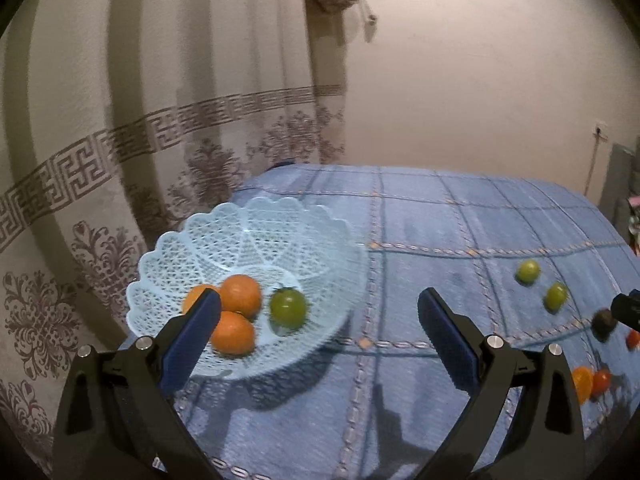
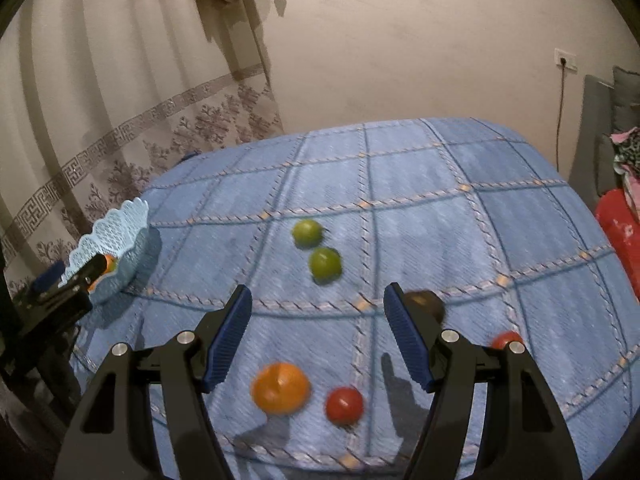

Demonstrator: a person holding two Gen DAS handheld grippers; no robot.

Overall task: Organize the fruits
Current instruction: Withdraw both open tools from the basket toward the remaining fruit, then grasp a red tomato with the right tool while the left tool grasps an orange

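A pale blue lattice bowl sits on the blue quilted surface and holds three oranges and one green fruit. My left gripper hovers open just right of the bowl's contents, nothing between its fingers. In the right wrist view my right gripper is open above loose fruit: two green fruits, an orange, a red fruit, a second red one and a dark brown fruit partly behind the right finger. The bowl shows at far left.
A patterned curtain hangs behind the bowl, and a plain wall with a socket and cable rises behind the surface. A red object and grey cushions stand off the right edge. The quilt's far half carries no fruit.
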